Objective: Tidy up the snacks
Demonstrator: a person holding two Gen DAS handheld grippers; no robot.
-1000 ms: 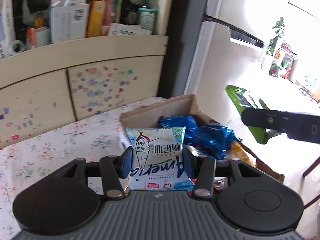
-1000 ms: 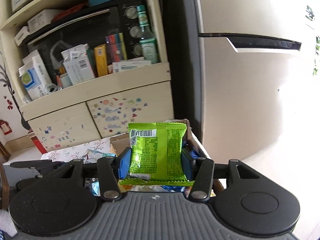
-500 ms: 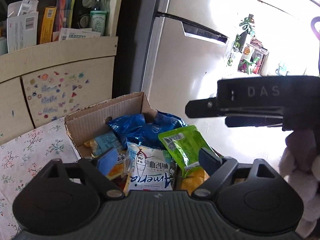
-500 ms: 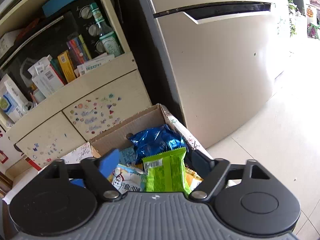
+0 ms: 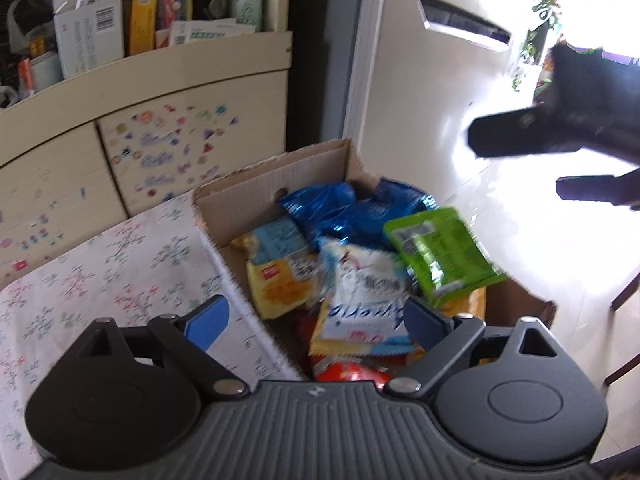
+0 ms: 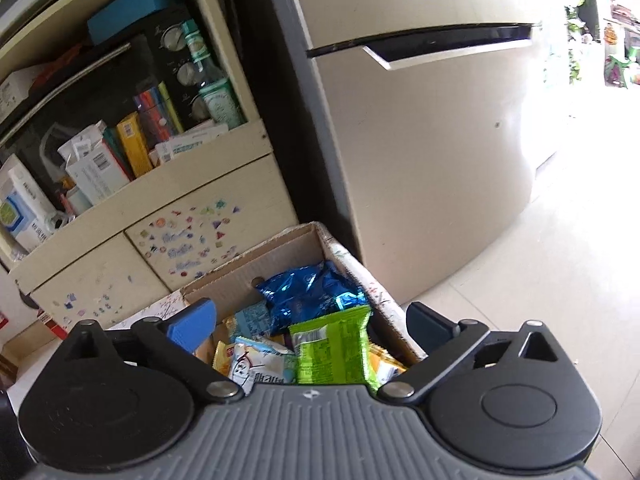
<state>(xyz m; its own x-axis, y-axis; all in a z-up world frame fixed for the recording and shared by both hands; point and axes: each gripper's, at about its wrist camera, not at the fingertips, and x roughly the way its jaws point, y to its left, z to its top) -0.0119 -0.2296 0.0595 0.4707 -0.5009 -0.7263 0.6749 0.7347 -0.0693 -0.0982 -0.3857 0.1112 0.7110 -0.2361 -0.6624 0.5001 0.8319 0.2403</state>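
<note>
Both grippers, left [image 5: 316, 322] and right [image 6: 310, 326], have just opened wide; white pack [image 5: 362, 296] and green pack [image 6: 334, 350] now lie released in the box [image 5: 276, 168].

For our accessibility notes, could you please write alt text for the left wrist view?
The left gripper, jaws open and empty, hangs over a cardboard box of snack packets: a white packet and a green packet lie on top, blue and yellow ones behind. The right gripper shows at upper right.
</note>
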